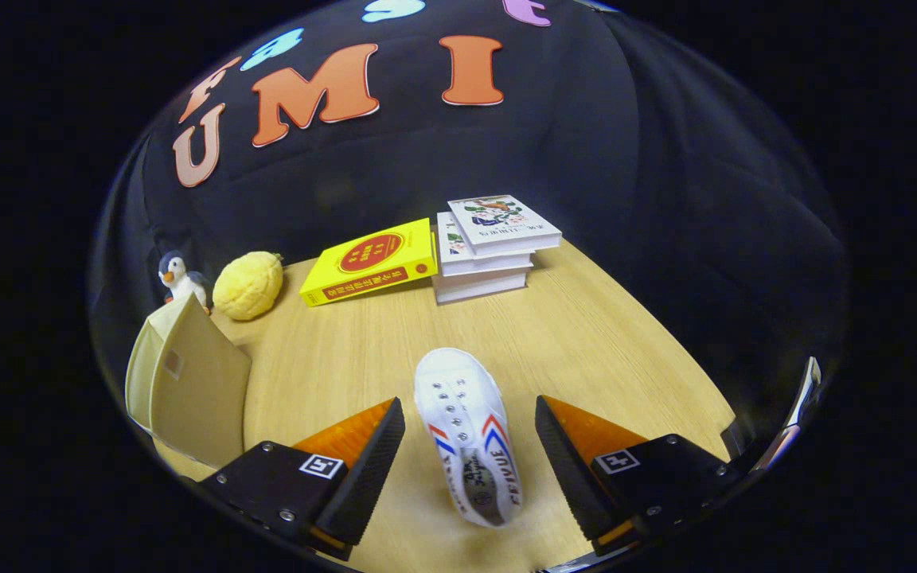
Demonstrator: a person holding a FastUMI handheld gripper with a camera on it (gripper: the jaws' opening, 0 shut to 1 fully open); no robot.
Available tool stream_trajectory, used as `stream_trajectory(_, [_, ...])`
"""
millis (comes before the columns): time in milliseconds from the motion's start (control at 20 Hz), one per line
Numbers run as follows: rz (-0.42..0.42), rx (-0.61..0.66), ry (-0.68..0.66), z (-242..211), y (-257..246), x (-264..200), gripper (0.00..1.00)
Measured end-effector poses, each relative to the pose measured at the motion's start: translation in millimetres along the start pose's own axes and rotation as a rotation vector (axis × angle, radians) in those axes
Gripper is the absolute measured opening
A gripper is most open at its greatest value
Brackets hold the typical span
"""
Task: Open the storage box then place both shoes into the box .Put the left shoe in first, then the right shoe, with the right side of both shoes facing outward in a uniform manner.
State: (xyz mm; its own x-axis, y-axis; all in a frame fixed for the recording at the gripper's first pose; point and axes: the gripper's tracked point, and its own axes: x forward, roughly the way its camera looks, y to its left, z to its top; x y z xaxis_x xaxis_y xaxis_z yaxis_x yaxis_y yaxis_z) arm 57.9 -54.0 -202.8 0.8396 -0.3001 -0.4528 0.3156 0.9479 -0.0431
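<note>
A white canvas shoe [466,434] with red and blue stripes lies on the wooden table [586,334], toe pointing away from me. It sits between my two fingers, heel end nearest me. My gripper [470,422] is open, with a gap on each side of the shoe and neither finger touching it. To the left of the left finger stands the cream storage box [188,382], with its lid raised.
At the table's back lie a yellow book [371,263] and a stack of white books [494,247]. A yellow plush [247,285] and a small penguin toy [180,278] sit behind the box. The table's right edge runs close beyond the right finger.
</note>
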Motion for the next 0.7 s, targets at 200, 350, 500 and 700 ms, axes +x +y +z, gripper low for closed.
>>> stream_trajectory(200, [0.040,-0.026,0.011,-27,-18,16,0.97])
stream_trajectory(350, [0.067,-0.052,0.040,-49,-19,29,0.92])
stream_trajectory(500, [0.097,-0.055,0.060,-58,-18,39,0.82])
stream_trajectory(700, [0.153,-0.068,0.113,-69,-12,45,0.62])
